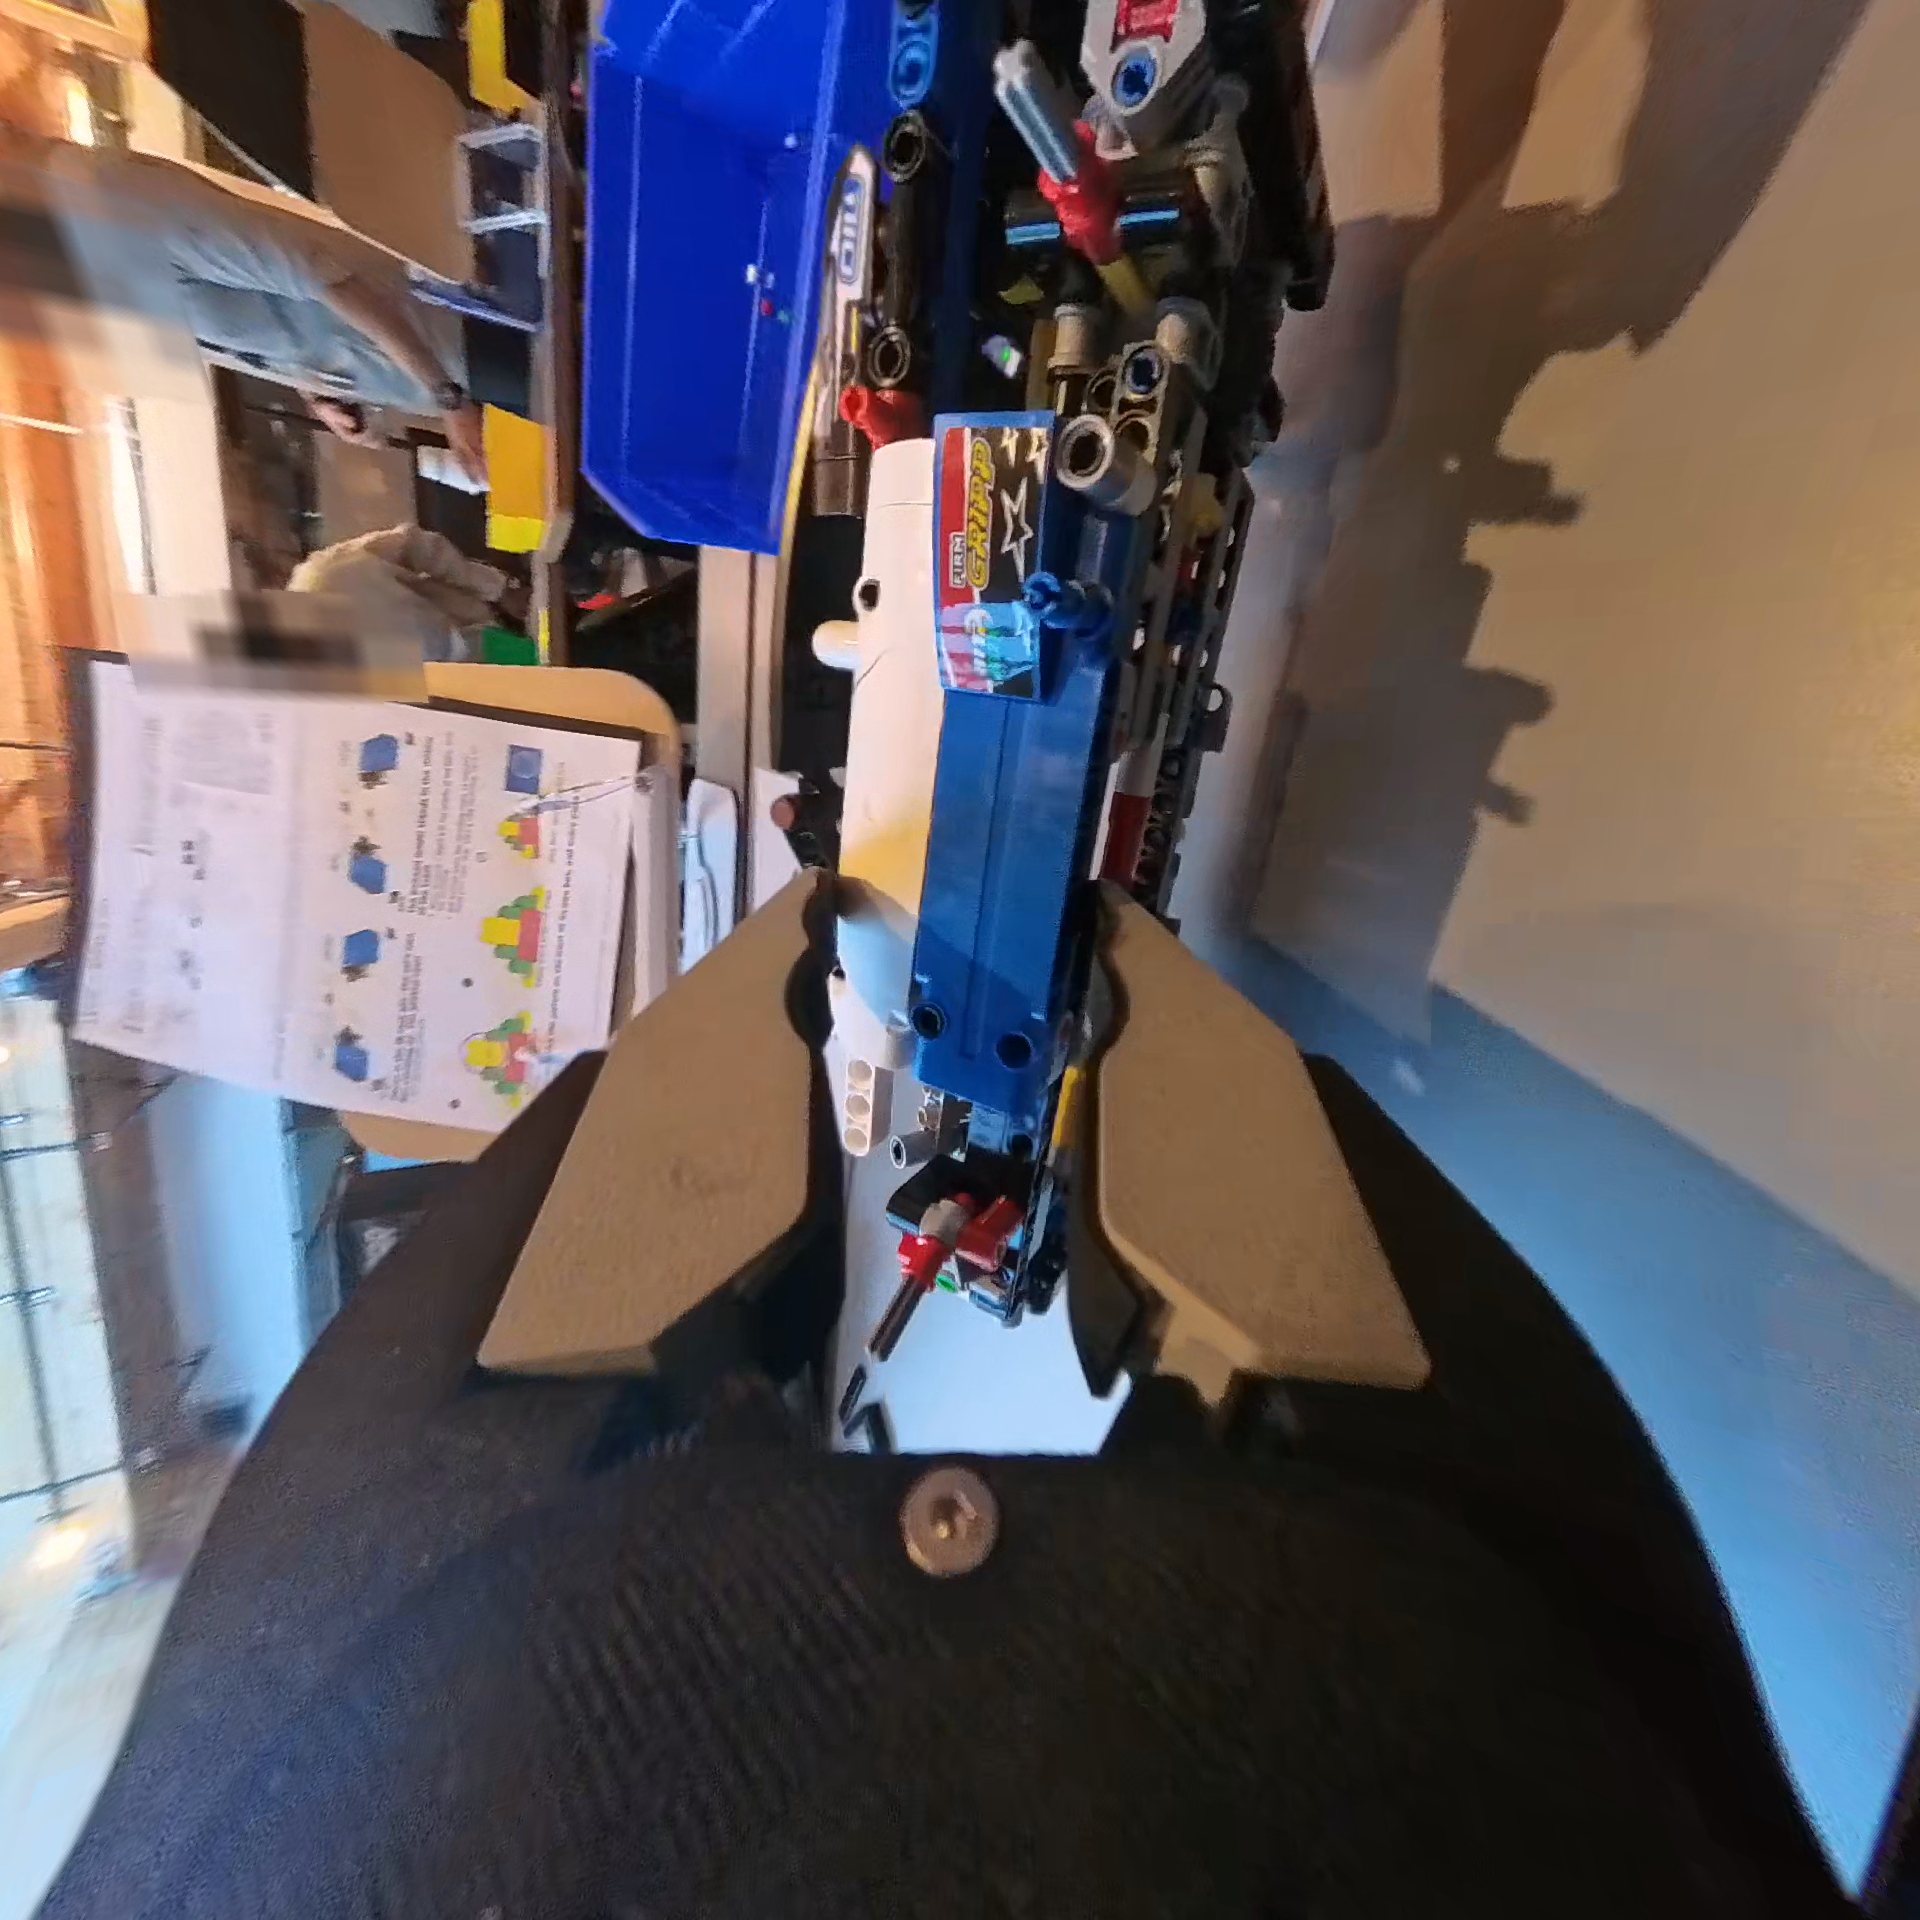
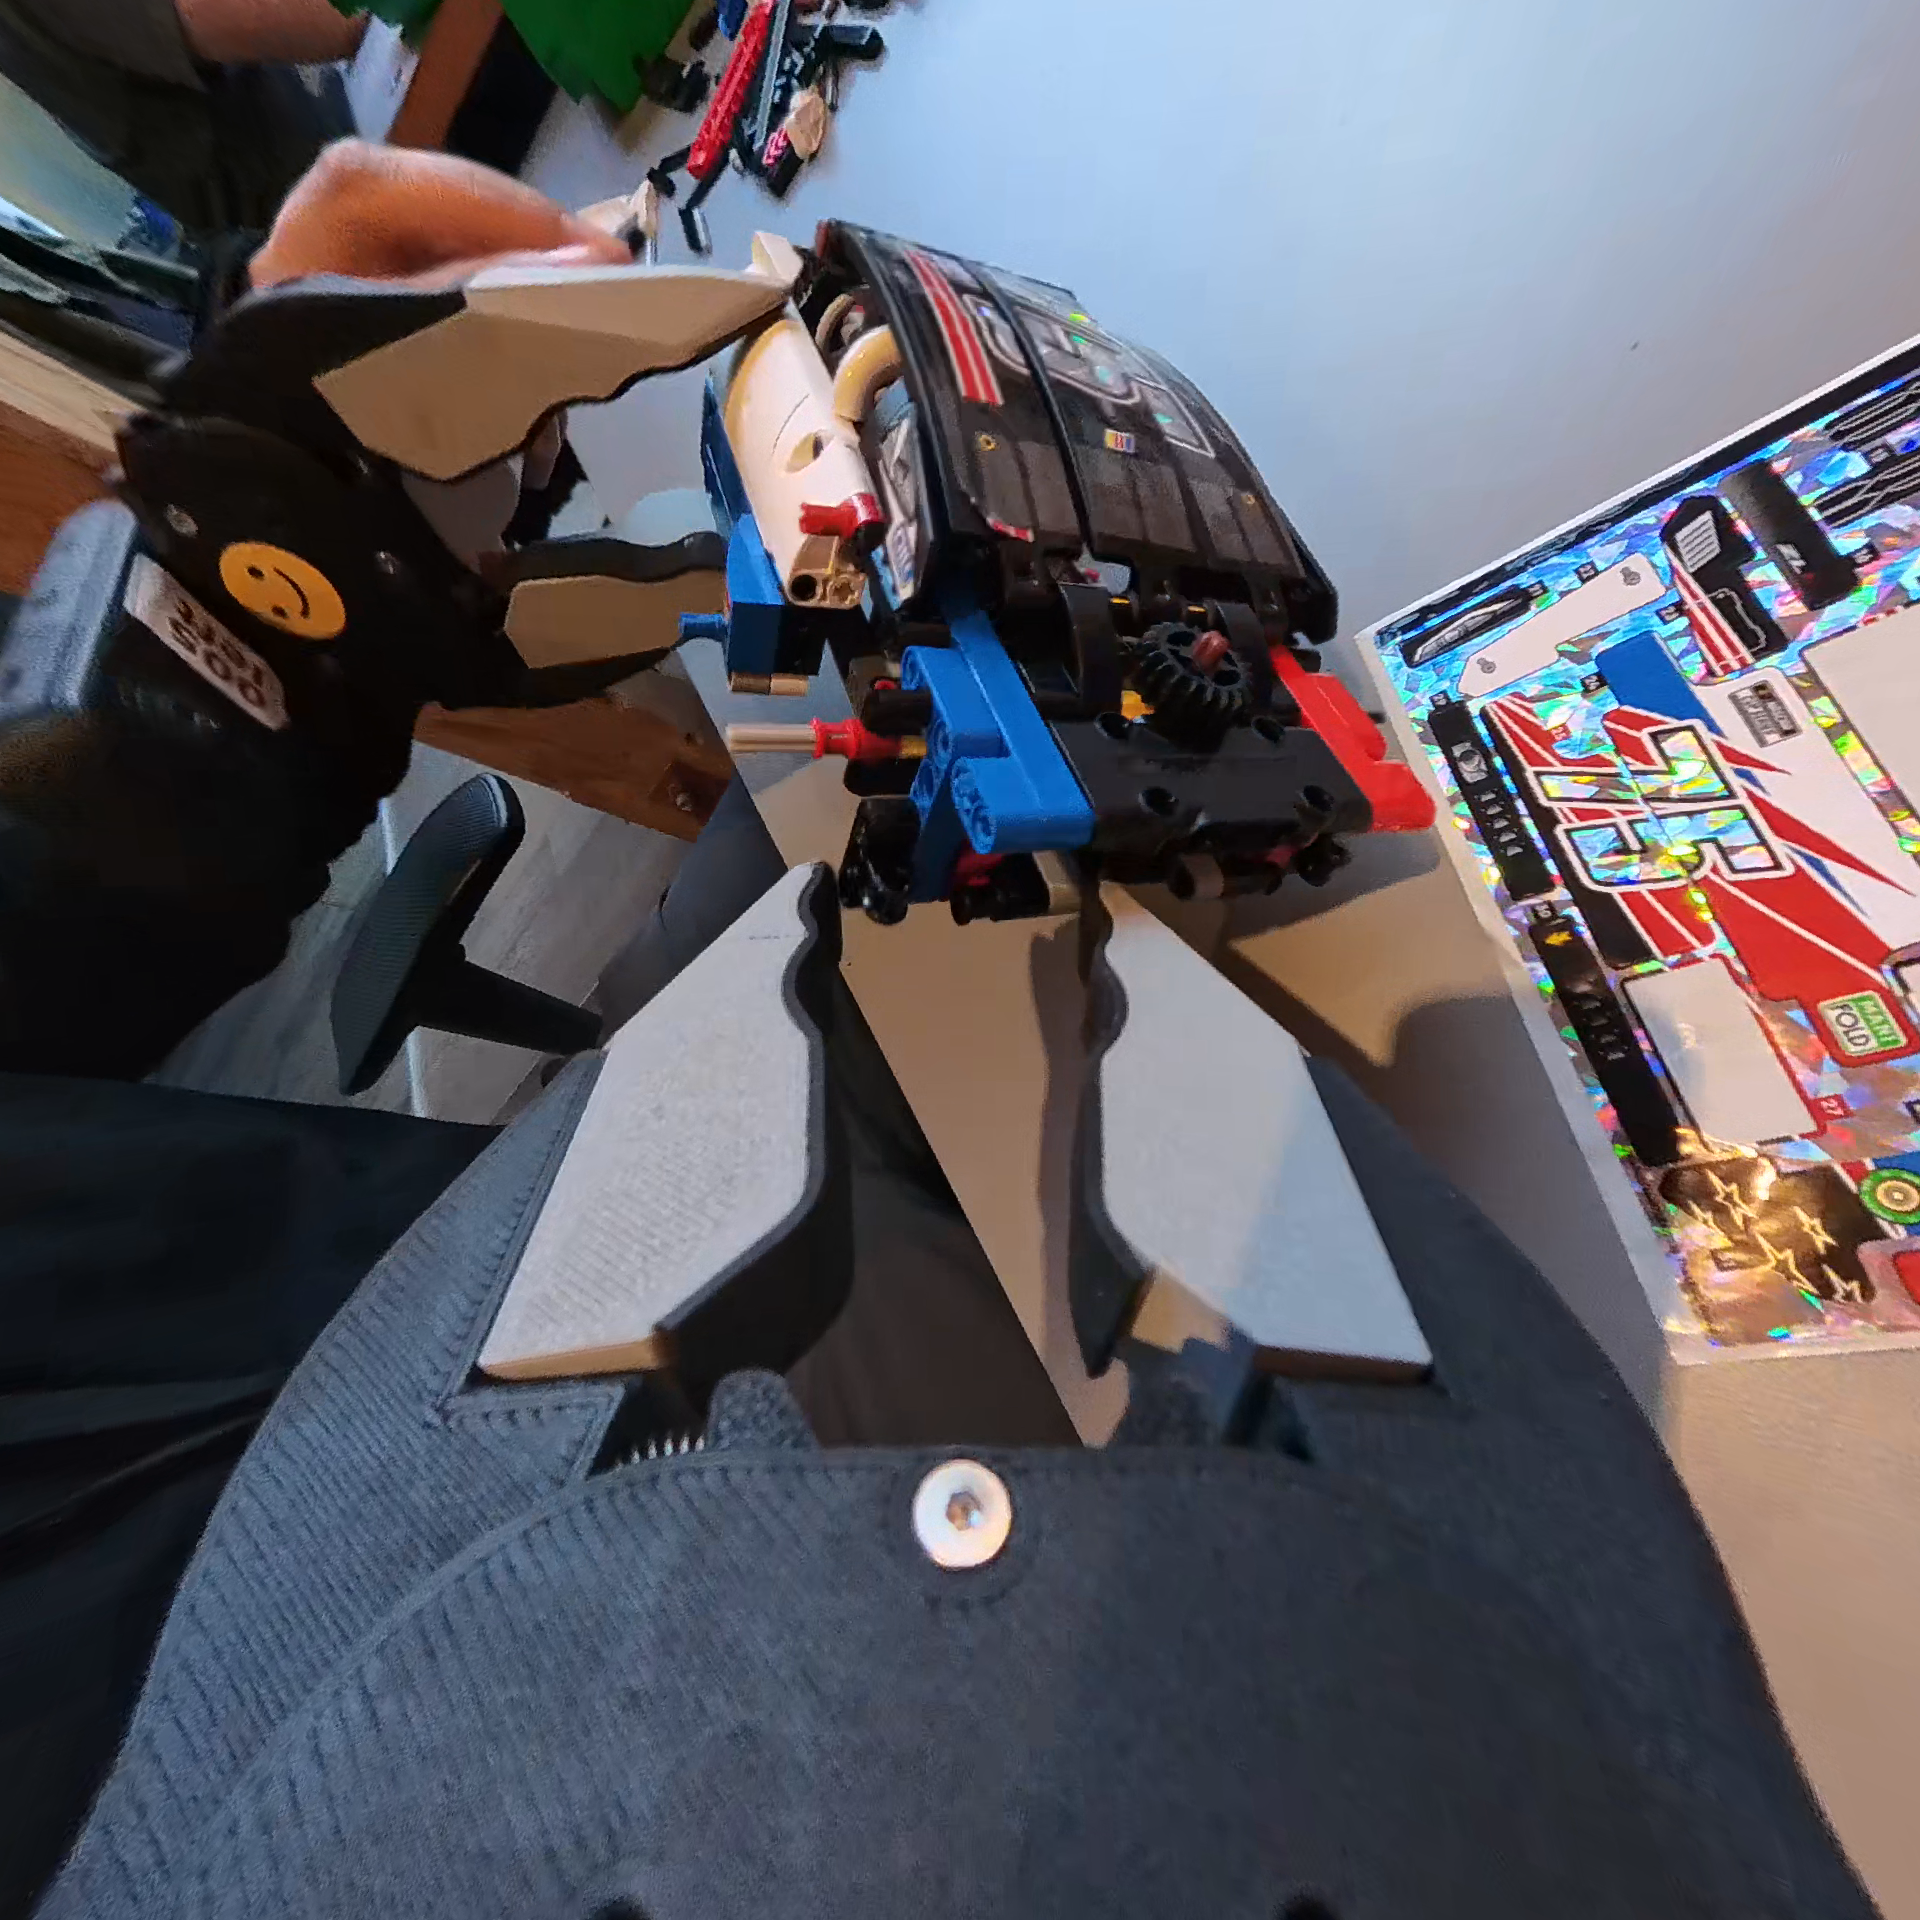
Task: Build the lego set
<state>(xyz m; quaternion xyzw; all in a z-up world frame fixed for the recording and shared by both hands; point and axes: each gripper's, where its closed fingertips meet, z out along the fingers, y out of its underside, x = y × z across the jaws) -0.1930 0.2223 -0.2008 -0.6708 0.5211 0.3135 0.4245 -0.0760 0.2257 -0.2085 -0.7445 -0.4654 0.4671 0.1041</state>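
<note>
Between our left gripper's (image 1: 961, 914) tan fingers (image 1: 717, 1081) sits the lego model (image 1: 997, 790), gripped by its blue and white side panels; the jaws are partly closed and pressing on it from both sides. From the right wrist view we see that same left gripper (image 2: 727, 436) holding the model (image 2: 1049, 582) at its end, one finger over the white panel (image 2: 779, 416), the other below the blue one.

Our right gripper (image 2: 961, 914) stands part open and holds nothing. Its fingertips sit just below the model's black and blue underside, very near it; we cannot tell whether they touch.

A printed sticker (image 1: 992, 551) with stars and lettering lies on the blue panel (image 1: 997, 862). The model's black curved roof (image 2: 1101, 416) carries red stripes and small decals. To our right a holographic sticker sheet (image 2: 1662, 914) lies flat on the grey table (image 2: 1455, 208), its near edge close beside the model's red end piece (image 2: 1351, 748). An instruction sheet (image 1: 353, 894) with pictured steps lies off to the left, and a blue bin (image 1: 707, 281) is beyond it.

Bare table opens beyond the model, with loose parts (image 2: 748, 94) at the far edge. The table's near corner falls away under the model, towards a chair (image 2: 436, 914).
</note>
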